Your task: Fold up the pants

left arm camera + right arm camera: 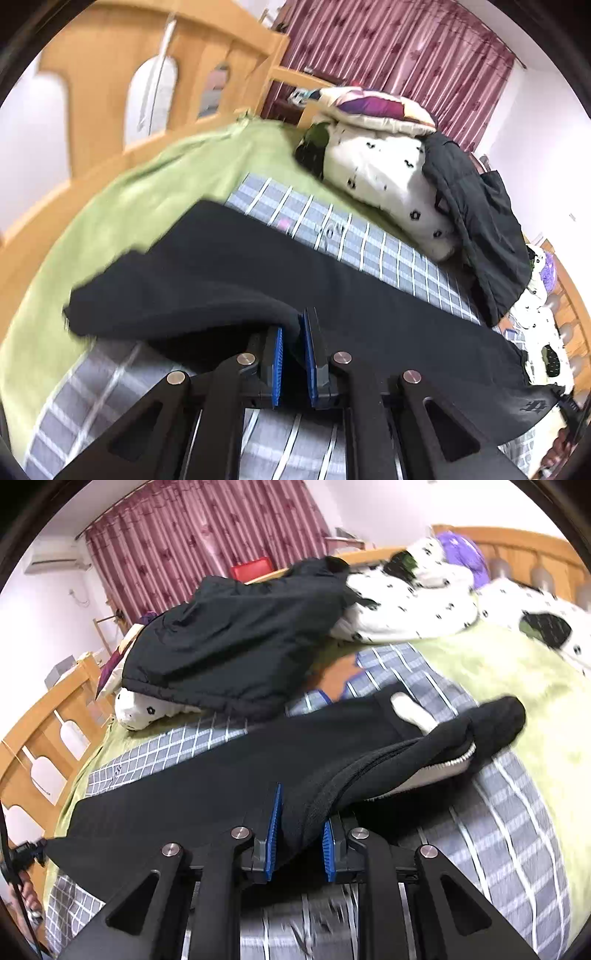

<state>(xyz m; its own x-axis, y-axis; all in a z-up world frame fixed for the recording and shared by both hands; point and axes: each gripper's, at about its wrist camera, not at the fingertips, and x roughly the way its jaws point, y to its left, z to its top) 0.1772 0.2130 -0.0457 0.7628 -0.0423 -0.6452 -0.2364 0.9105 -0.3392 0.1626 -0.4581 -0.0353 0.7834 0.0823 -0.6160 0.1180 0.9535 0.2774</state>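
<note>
Both fingers of the left gripper (297, 343) and right gripper (301, 834) are clamped on the black pants (258, 269), held stretched above the checked sheet (332, 229). Both edges should be carried over evenly, tension kept, for a flat fold.

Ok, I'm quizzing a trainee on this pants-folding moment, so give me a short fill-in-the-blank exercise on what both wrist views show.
1. Both grippers are shut on the ___ pants.
2. The pants lie on a grey ___ sheet with white lines.
3. The left gripper and right gripper have ___ pads.
4. The curtain behind the bed is ___.

Missing words: black; checked; blue; pink
</note>
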